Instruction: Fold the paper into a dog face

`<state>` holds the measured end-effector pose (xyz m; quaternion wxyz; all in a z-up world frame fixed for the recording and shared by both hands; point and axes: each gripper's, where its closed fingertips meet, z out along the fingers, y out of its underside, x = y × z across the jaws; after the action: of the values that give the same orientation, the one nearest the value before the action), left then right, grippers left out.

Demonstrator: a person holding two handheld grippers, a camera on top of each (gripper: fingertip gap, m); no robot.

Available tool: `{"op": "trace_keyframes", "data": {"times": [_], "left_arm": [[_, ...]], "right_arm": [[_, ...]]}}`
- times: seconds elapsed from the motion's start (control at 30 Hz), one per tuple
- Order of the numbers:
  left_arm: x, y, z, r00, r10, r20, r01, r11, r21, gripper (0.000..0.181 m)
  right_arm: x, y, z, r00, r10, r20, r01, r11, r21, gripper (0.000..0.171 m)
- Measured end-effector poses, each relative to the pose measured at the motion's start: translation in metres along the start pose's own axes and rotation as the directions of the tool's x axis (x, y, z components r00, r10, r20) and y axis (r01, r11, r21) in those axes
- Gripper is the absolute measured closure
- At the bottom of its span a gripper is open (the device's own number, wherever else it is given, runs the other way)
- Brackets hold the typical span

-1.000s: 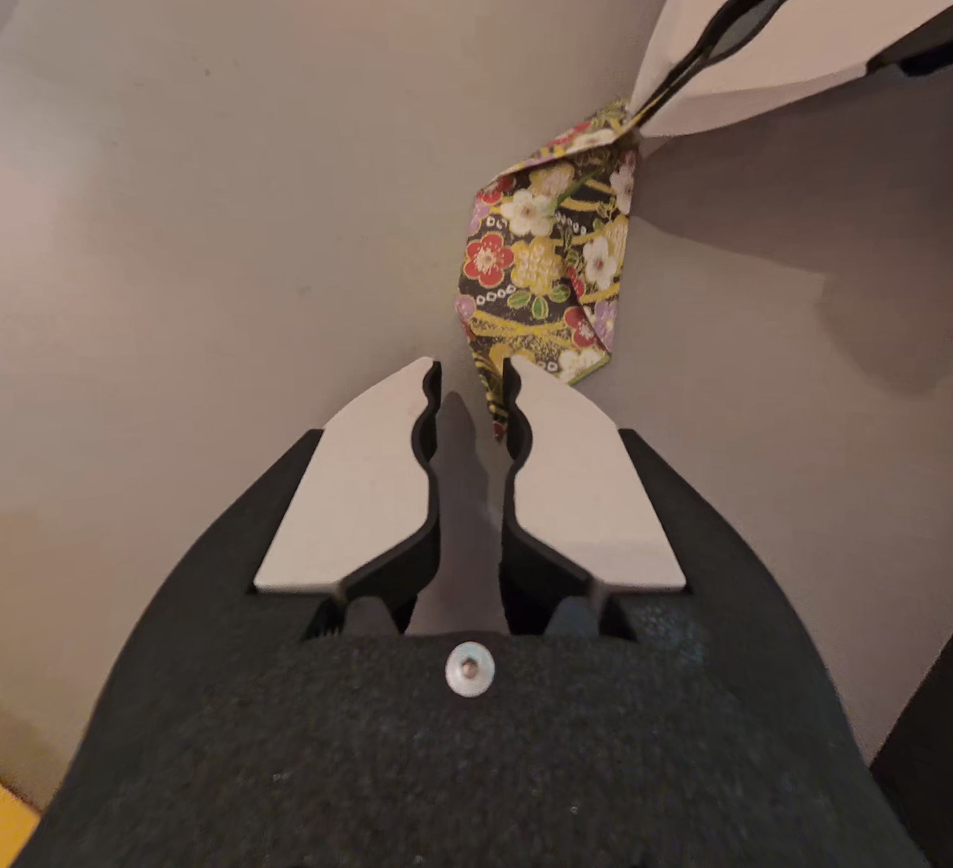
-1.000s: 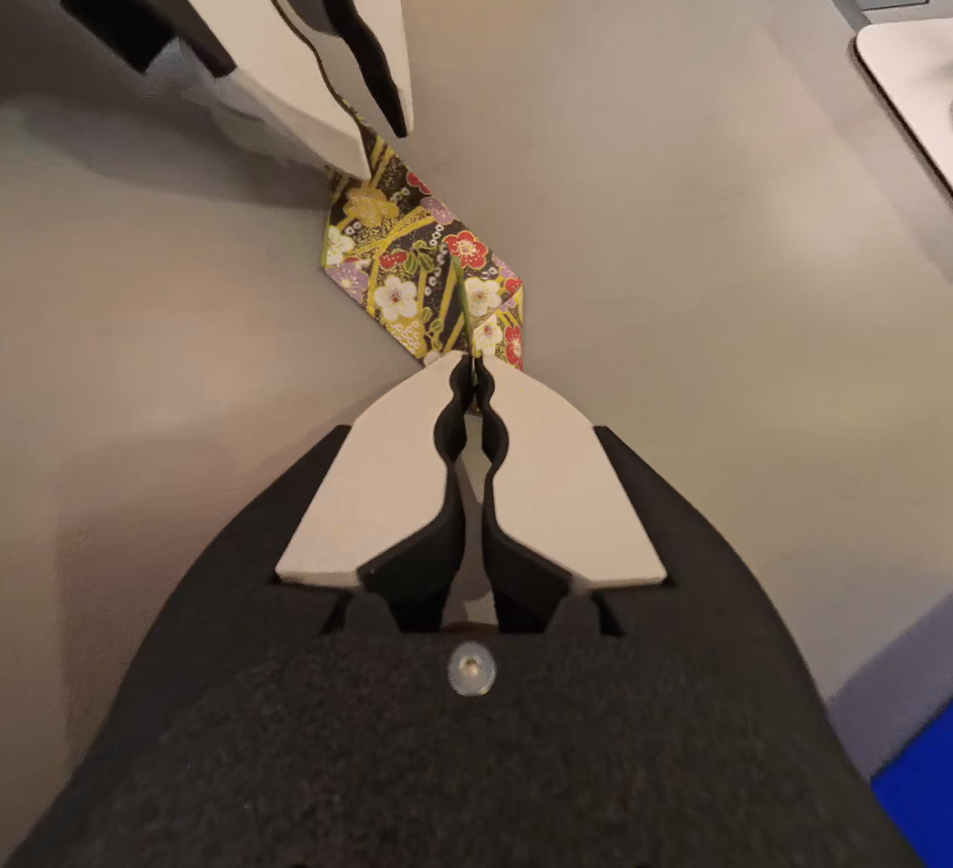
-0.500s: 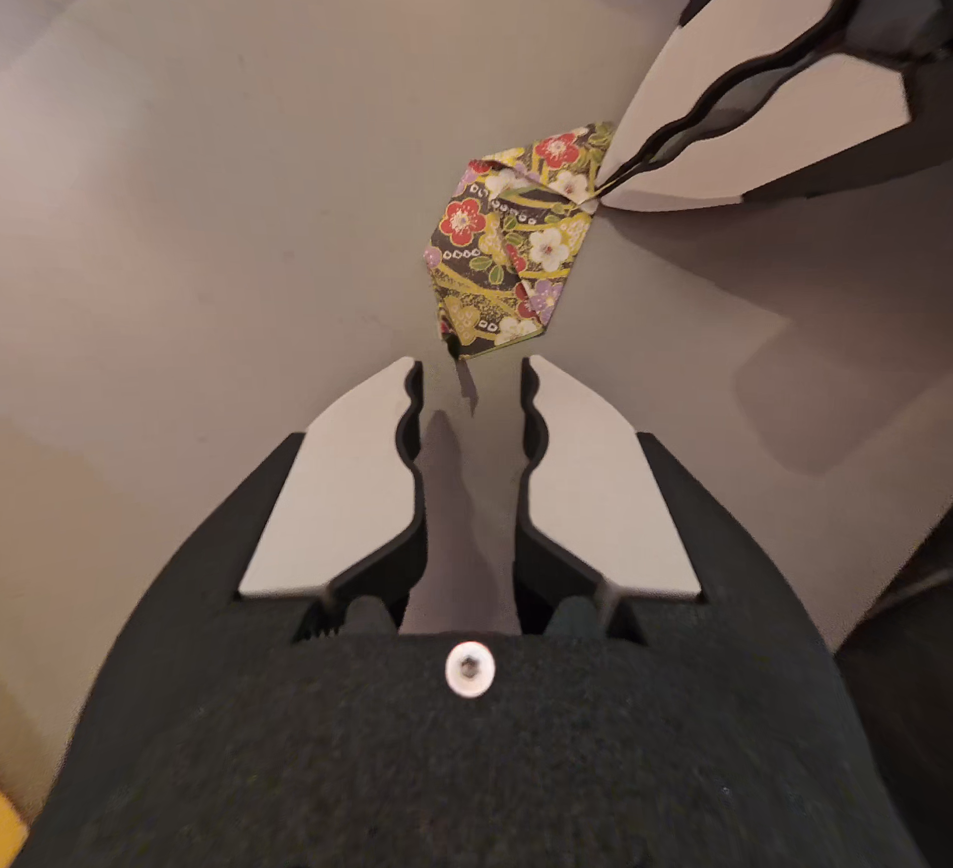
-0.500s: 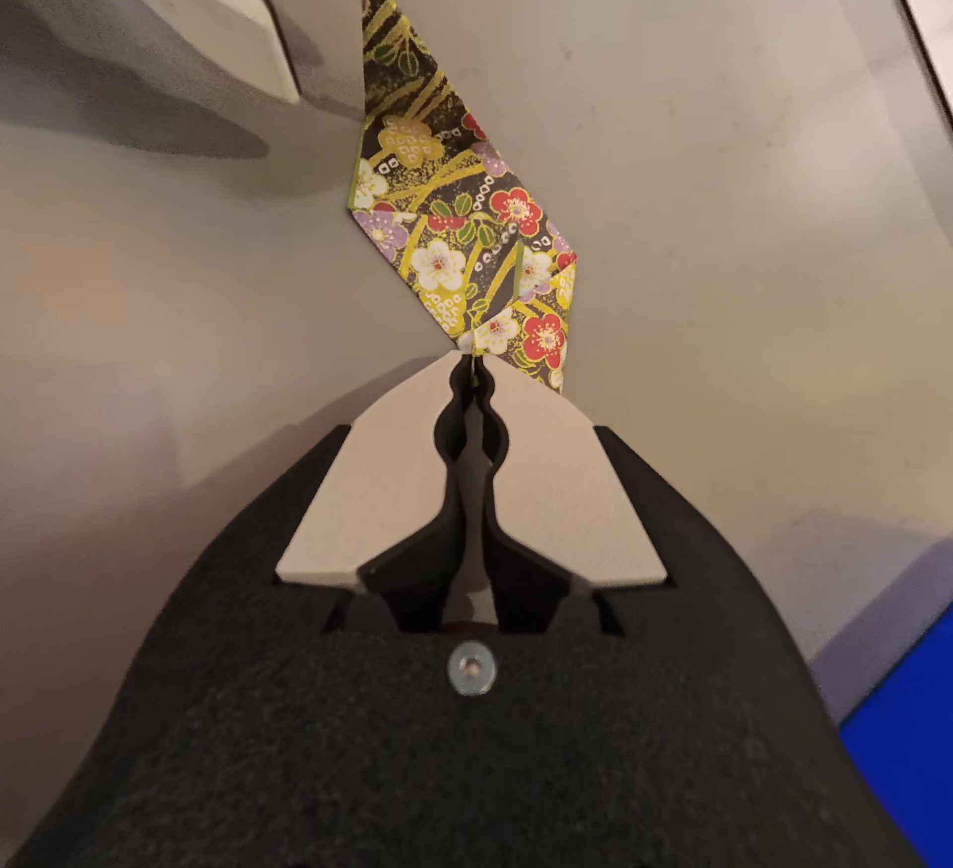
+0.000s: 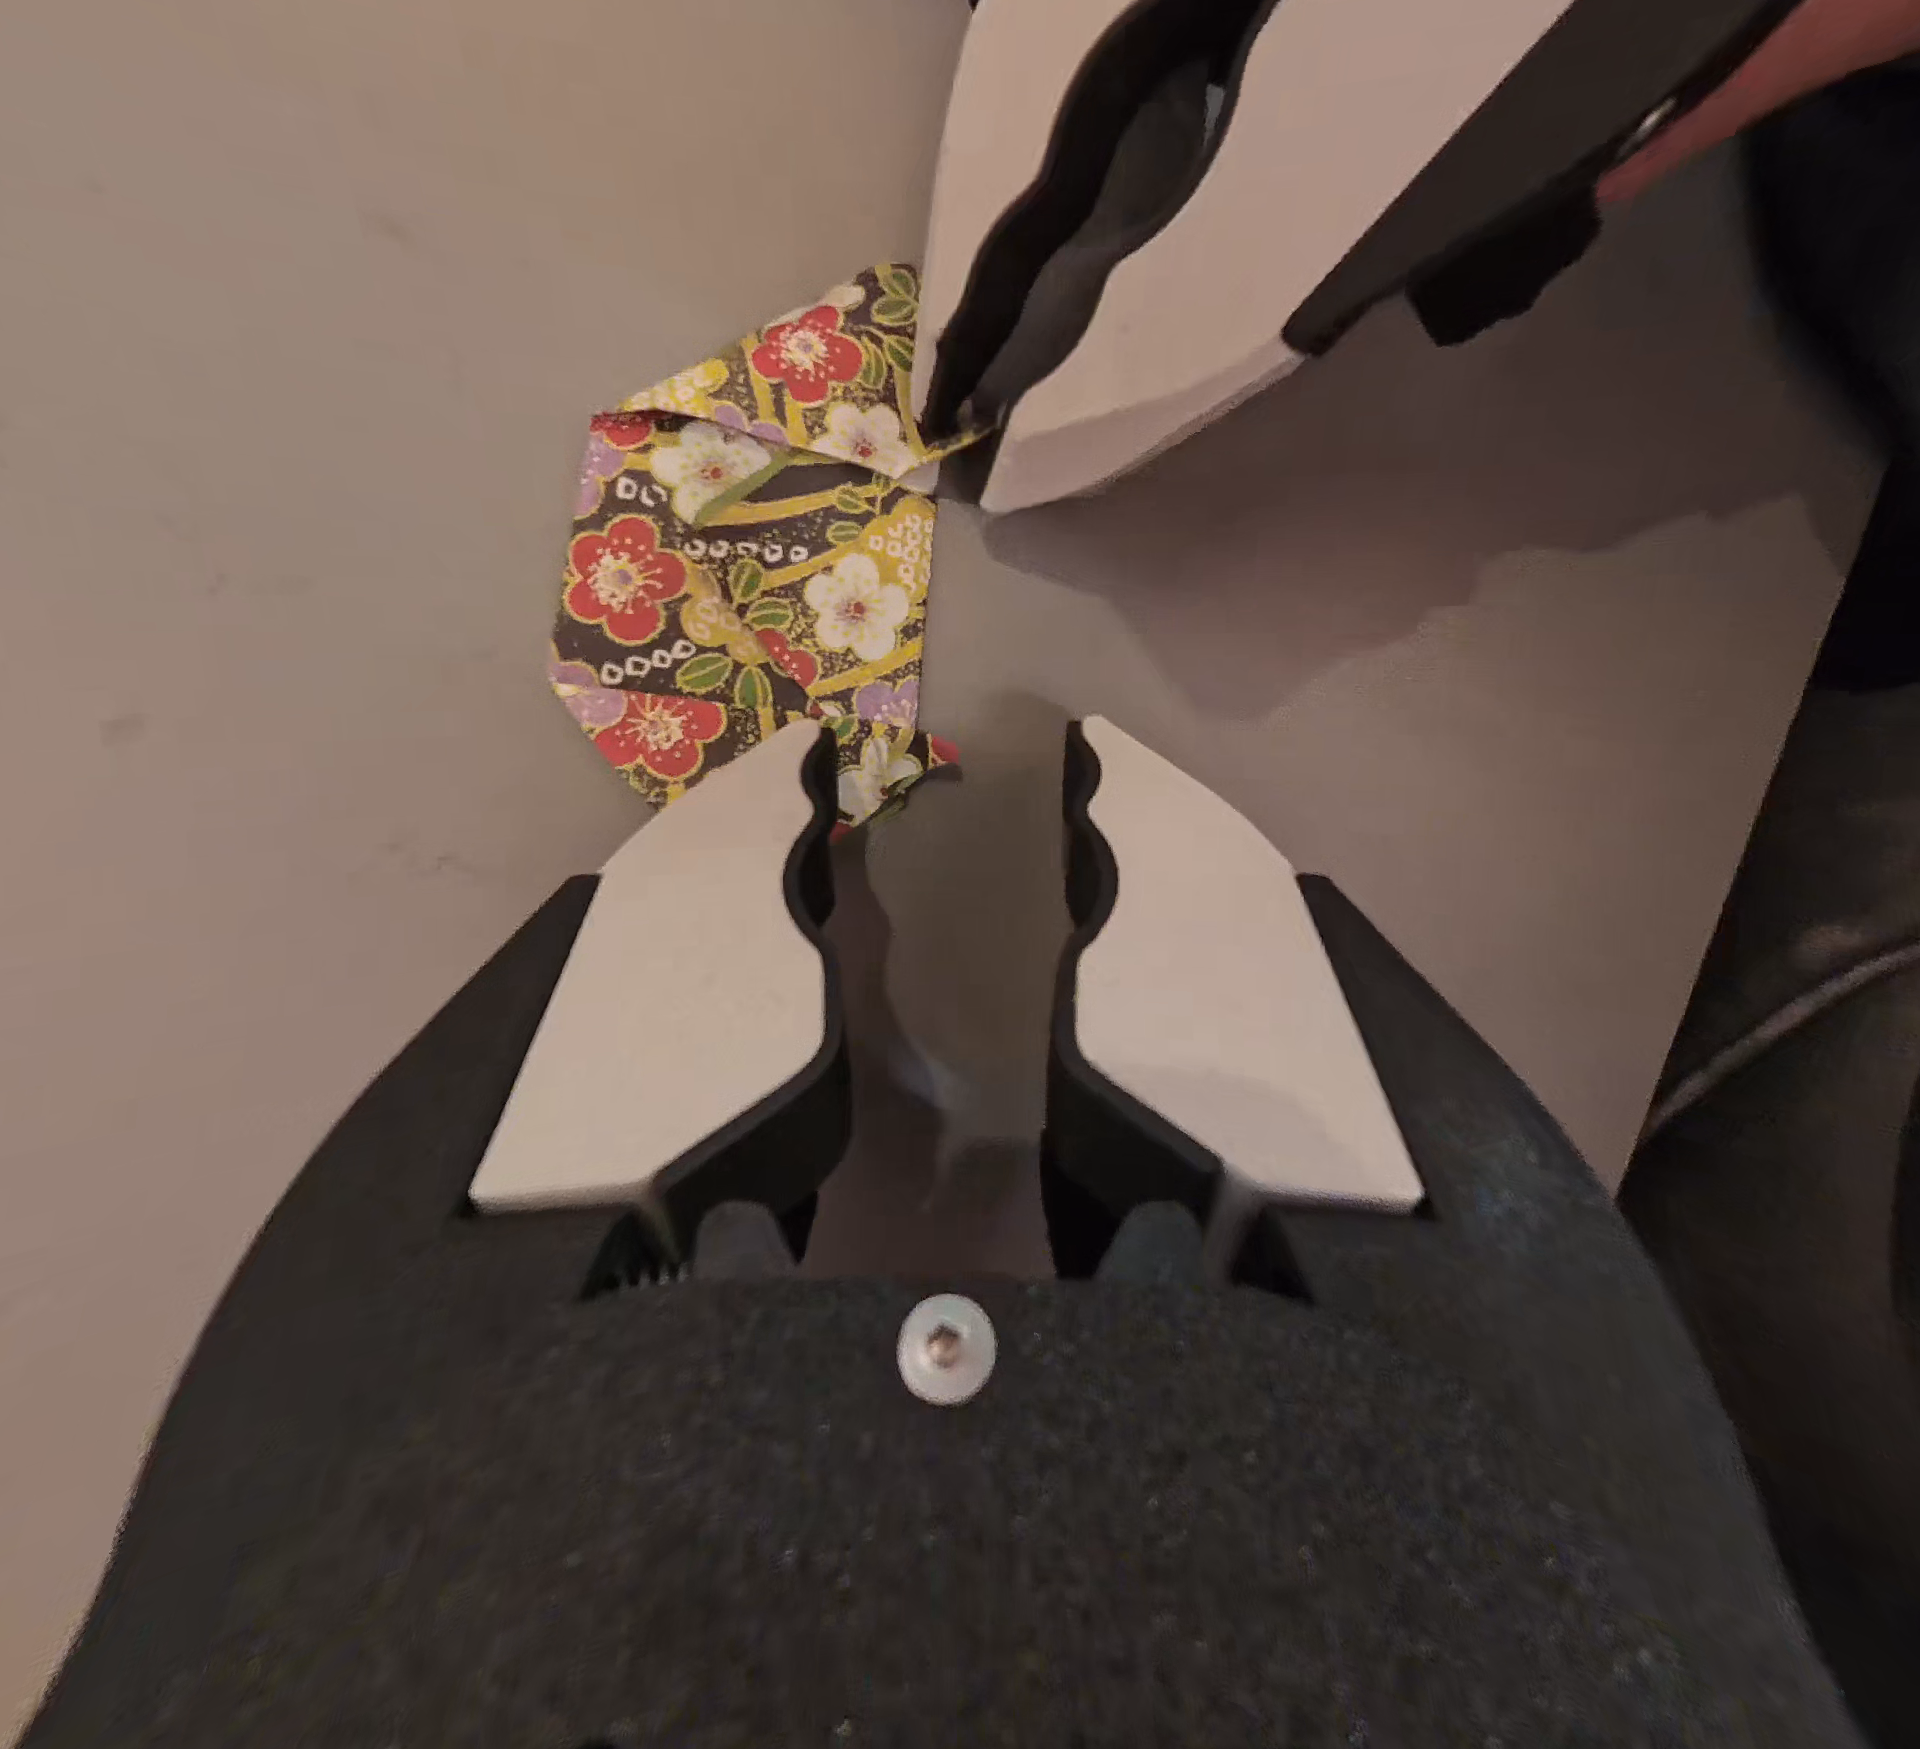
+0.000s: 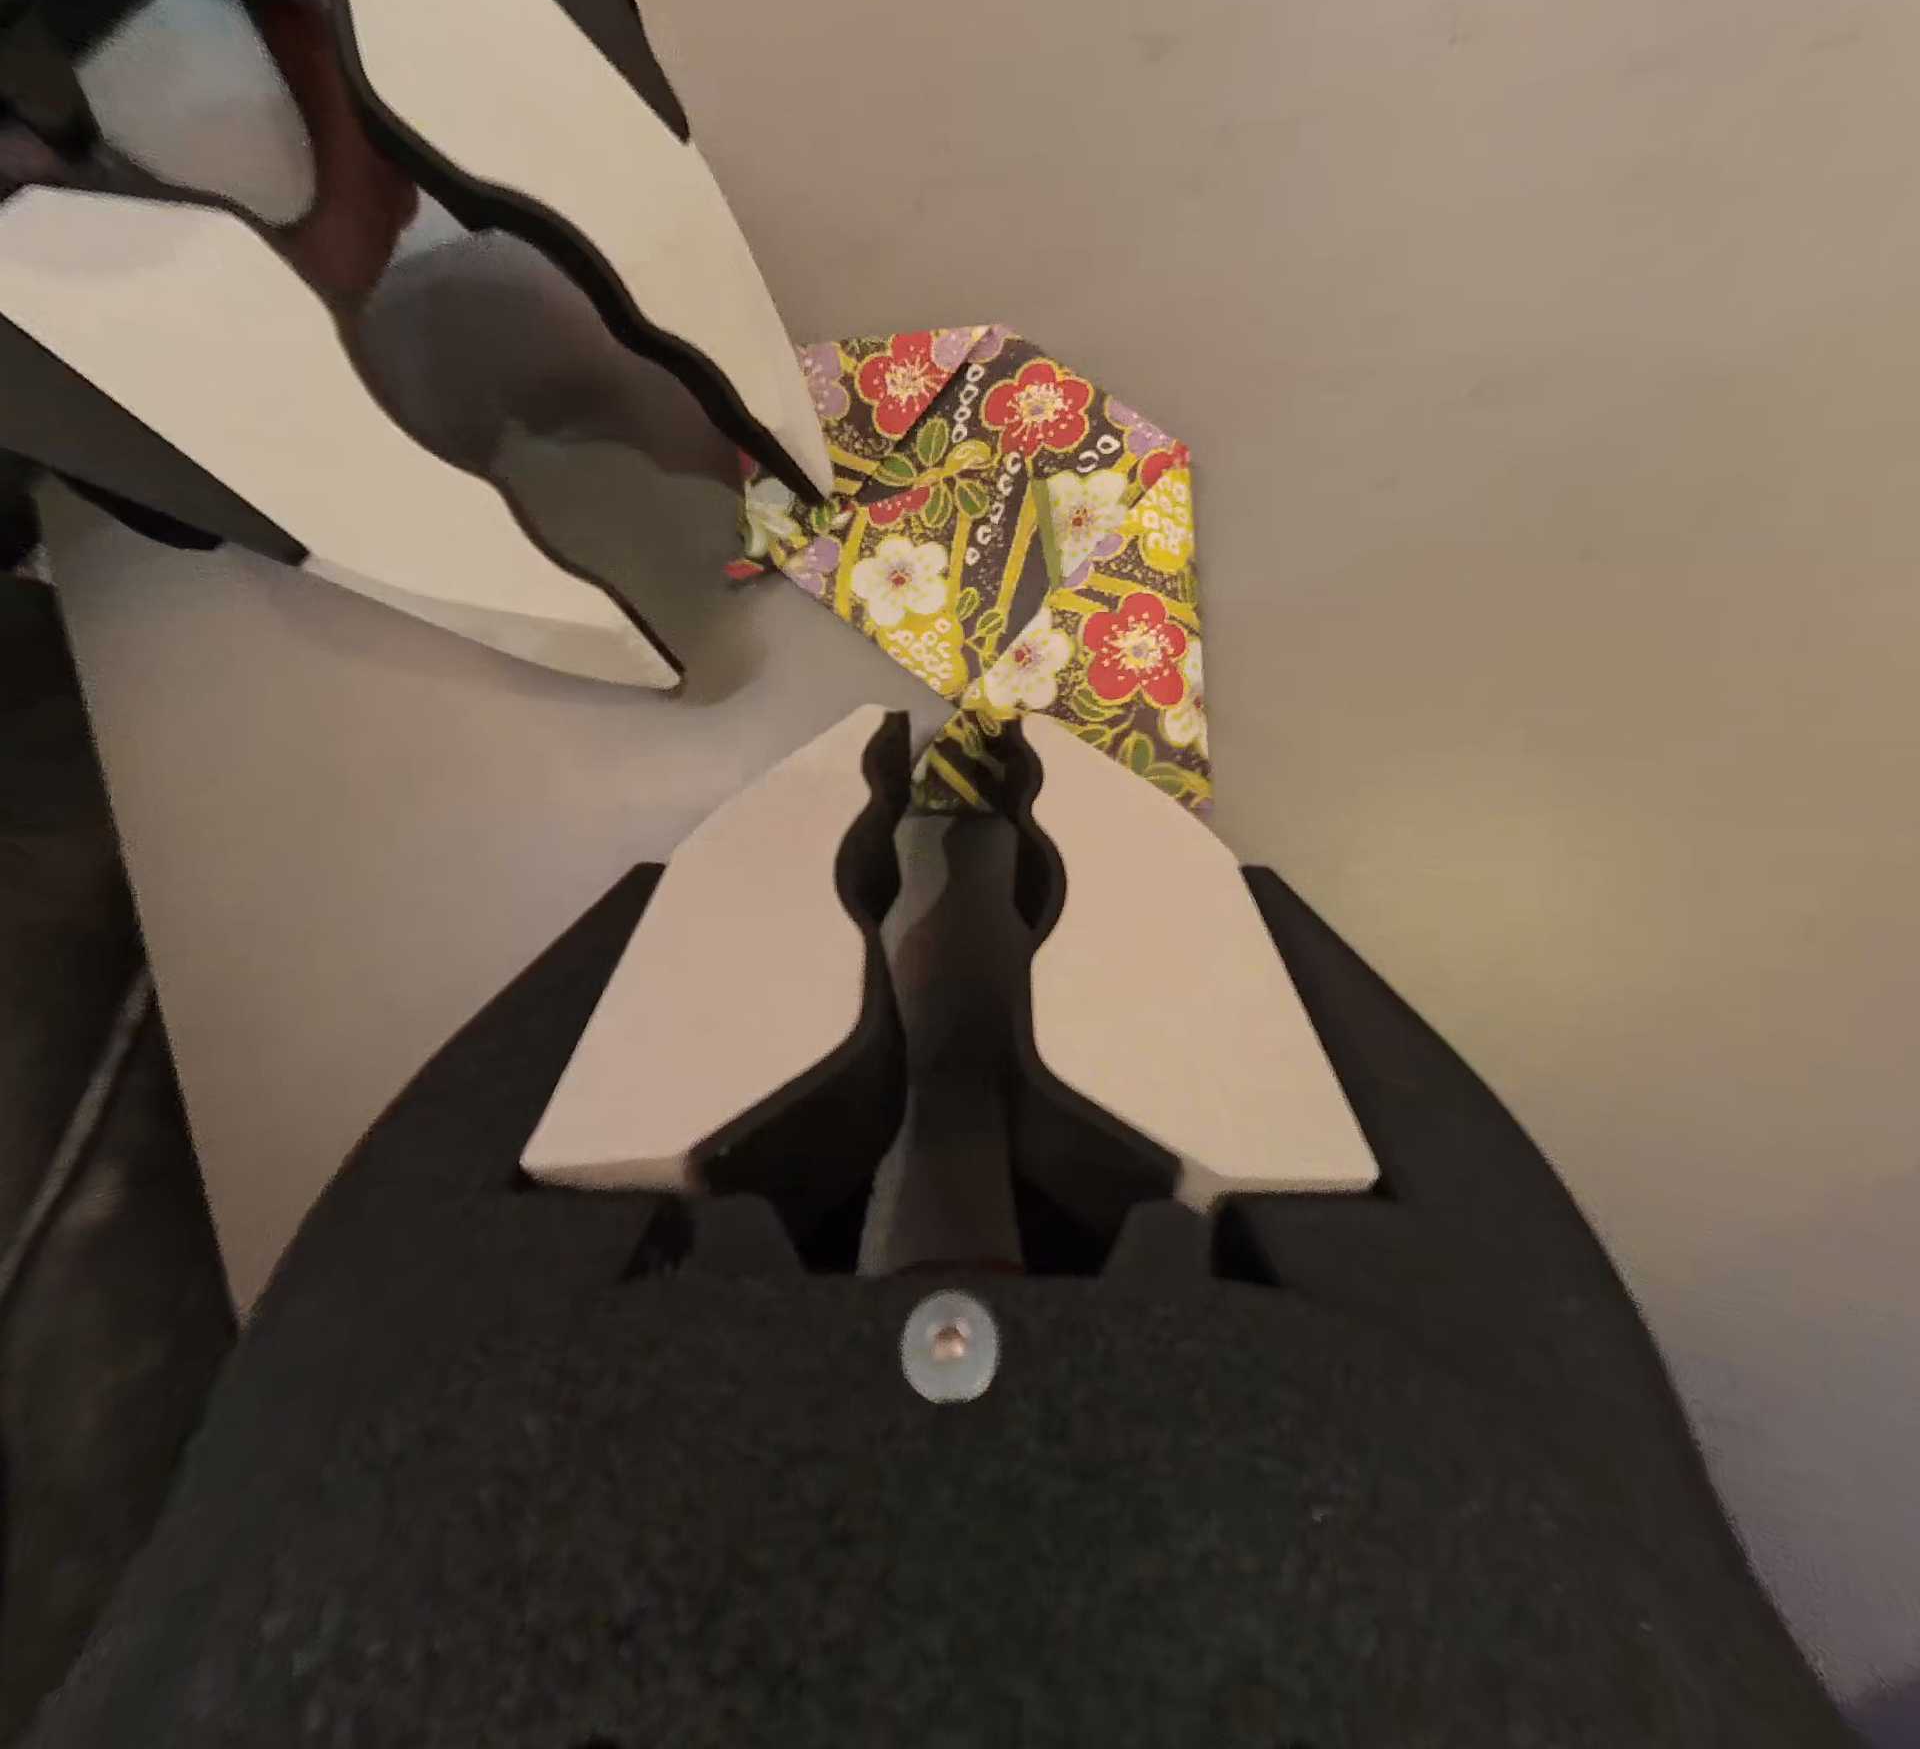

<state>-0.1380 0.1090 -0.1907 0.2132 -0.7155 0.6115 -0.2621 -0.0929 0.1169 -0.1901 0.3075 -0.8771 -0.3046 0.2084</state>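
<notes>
Plain grey counter (image 5: 312,349) fills both views, bare and unmarked on the far side of the paper, with no writing or labels readable anywhere. Folded paper (image 5: 748,556), black with red, white and purple blossoms and gold lines, lies on the counter between the two tools. Its edges form an irregular, many-sided outline with several creased flaps. The left hand-held gripper (image 5: 945,743) has its fingers well apart; its left fingertip overlaps the paper's near edge, and a small corner of the paper pokes into the gap. In the right wrist view, the right hand-held gripper (image 6: 951,733) has its fingers slightly parted, with a narrow corner of the paper (image 6: 1018,556) between the tips; whether they actually pinch it is unclear. A person's hand (image 5: 1766,68) shows at the upper right edge.
</notes>
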Motion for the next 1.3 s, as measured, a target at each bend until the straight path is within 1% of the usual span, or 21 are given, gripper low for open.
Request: {"op": "trace_keyframes", "data": {"times": [0.1, 0.23, 0.5, 0.93, 1.0, 1.1, 1.2, 1.23, 1.3], "left_arm": [[0.001, -0.001, -0.001, 0.999, -0.040, -0.030, 0.040, 0.999, 0.015, 0.140], [0.001, 0.000, -0.003, 0.997, -0.069, -0.037, 0.070, 0.997, 0.039, 0.140], [0.004, 0.002, -0.004, 0.997, -0.062, -0.051, 0.065, 0.996, 0.065, 0.139], [0.003, 0.003, -0.004, 0.998, -0.050, -0.039, 0.053, 0.997, 0.064, 0.141], [0.004, 0.004, -0.004, 0.999, -0.027, -0.041, 0.029, 0.998, 0.057, 0.142], [0.007, 0.008, -0.007, 0.998, 0.004, -0.059, -0.002, 0.999, 0.045, 0.142], [0.008, 0.015, -0.012, 0.996, 0.039, -0.077, -0.037, 0.999, 0.021, 0.146], [0.008, 0.018, -0.014, 0.995, 0.050, -0.082, -0.049, 0.999, 0.014, 0.147], [0.008, 0.025, -0.020, 0.994, 0.053, -0.100, -0.053, 0.999, 0.006, 0.149]], "right_arm": [[-0.001, -0.002, -0.001, 0.997, 0.058, 0.049, -0.060, 0.997, 0.038, 0.150], [-0.001, -0.005, -0.004, 0.992, 0.106, 0.069, -0.111, 0.991, 0.079, 0.146], [-0.004, -0.002, -0.004, 0.996, 0.078, 0.035, -0.080, 0.995, 0.068, 0.146], [-0.003, -0.002, -0.003, 0.997, 0.074, 0.035, -0.076, 0.995, 0.058, 0.148], [-0.003, -0.008, -0.007, 0.999, 0.039, 0.034, -0.041, 0.998, 0.054, 0.150], [0.000, -0.041, -0.021, 0.997, -0.080, 0.002, 0.080, 0.993, 0.091, 0.151], [0.012, -0.069, -0.018, 0.976, -0.215, -0.029, 0.216, 0.975, 0.057, 0.151], [0.014, -0.074, -0.011, 0.970, -0.244, -0.005, 0.244, 0.969, 0.046, 0.152], [0.002, -0.072, 0.009, 0.950, -0.267, 0.163, 0.271, 0.962, -0.005, 0.152]]}}
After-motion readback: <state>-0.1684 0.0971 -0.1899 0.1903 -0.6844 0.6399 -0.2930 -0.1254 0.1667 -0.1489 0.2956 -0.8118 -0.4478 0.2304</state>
